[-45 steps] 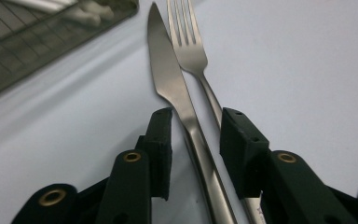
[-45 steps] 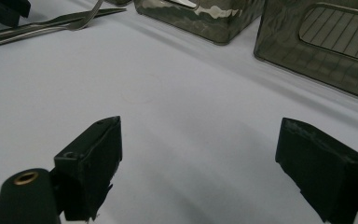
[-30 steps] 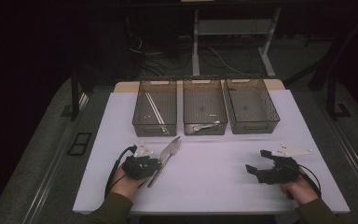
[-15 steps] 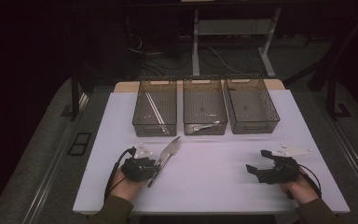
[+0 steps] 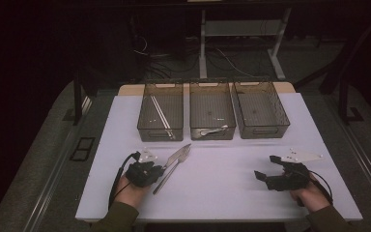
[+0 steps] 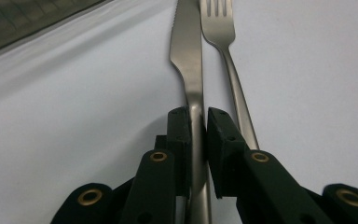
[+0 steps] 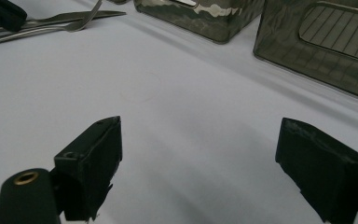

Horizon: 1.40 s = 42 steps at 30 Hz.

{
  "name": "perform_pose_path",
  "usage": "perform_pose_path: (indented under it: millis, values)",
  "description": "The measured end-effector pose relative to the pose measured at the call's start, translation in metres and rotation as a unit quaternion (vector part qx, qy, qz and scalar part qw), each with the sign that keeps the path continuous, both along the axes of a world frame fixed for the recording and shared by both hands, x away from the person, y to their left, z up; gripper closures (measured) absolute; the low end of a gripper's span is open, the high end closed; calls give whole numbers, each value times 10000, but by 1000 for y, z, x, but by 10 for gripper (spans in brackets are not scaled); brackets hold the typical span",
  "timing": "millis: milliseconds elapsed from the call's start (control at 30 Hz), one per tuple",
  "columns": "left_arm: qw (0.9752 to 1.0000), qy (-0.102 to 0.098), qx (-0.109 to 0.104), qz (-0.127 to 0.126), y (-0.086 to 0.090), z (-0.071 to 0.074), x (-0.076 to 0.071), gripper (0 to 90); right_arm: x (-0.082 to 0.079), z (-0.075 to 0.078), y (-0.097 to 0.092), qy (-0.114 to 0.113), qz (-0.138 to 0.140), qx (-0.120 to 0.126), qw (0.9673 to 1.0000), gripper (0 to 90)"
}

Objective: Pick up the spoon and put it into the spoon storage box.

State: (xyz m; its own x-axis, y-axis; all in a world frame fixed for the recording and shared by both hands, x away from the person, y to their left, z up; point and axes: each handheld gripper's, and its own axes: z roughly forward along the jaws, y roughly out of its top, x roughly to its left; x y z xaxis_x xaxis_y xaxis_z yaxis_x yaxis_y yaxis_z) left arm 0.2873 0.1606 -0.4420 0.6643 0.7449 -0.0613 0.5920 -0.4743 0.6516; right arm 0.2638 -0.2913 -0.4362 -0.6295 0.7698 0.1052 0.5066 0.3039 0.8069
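Observation:
A steel knife (image 6: pixel 189 60) and a fork (image 6: pixel 233 70) lie side by side on the white table, pointing toward the bins. My left gripper (image 6: pixel 196 119) has just been closing and is now shut on the knife's handle, with the pads pressed on both sides. The fork lies free just to its right. In the high view the left gripper (image 5: pixel 157 170) sits at the front left, with the knife (image 5: pixel 179 153) and the fork (image 5: pixel 164 180) slanting away from it. My right gripper (image 5: pixel 263 176) rests at the front right. Its jaws (image 7: pixel 200 158) stand wide open over bare table.
Three translucent grey bins stand in a row at the back. The left bin (image 5: pixel 147 108) holds thin sticks, the middle bin (image 5: pixel 192 108) holds a spoon (image 5: pixel 211 130), and the right bin (image 5: pixel 282 113) looks bare. The white tabletop (image 5: pixel 222 193) ends close in front of both hands.

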Motion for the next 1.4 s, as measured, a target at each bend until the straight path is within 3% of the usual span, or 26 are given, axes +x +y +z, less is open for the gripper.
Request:
perform_pose_path:
  millis: [400,800,933,1200,1400]
  values:
    - [9999,-29,-152,9,10,5,3,794,0,0,0,-13,-14,21,10000,146]
    - [9974,-383,-558,-233,5,21,-6,793,0,0,-1,0,-15,25,10000,146]
    - [9952,-556,-732,-325,3,29,-10,793,1,0,-1,10,-12,20,10000,146]
    - [9874,-880,-1203,-540,-8,49,-17,793,1,1,-1,-22,-18,38,10000,146]
    - [9836,-1021,-1259,-797,-23,59,-18,792,1,3,-2,-27,-9,128,9999,146]
